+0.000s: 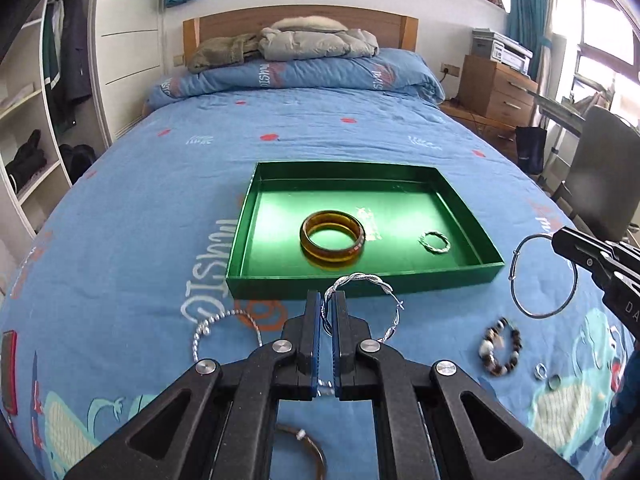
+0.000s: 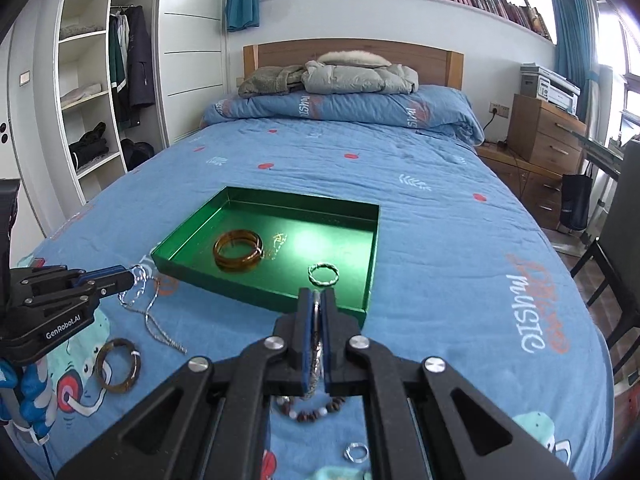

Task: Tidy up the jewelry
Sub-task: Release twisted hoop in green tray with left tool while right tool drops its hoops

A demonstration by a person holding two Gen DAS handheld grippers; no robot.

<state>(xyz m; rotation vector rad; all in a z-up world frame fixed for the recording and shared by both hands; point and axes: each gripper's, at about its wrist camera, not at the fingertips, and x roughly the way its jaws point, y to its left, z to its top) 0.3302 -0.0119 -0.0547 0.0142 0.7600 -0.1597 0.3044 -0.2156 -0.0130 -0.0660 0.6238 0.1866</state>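
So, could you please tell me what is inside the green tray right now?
Inside the green tray lie an amber bangle and a small twisted silver ring. Nothing there is covered.

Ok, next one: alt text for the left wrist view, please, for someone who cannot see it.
The left gripper is shut on a twisted silver bangle, held above a blue patterned bedspread just short of a shallow green tray. The tray holds a thick amber bangle and a small twisted silver ring. At the right edge, the right gripper holds a thin dark wire bangle.
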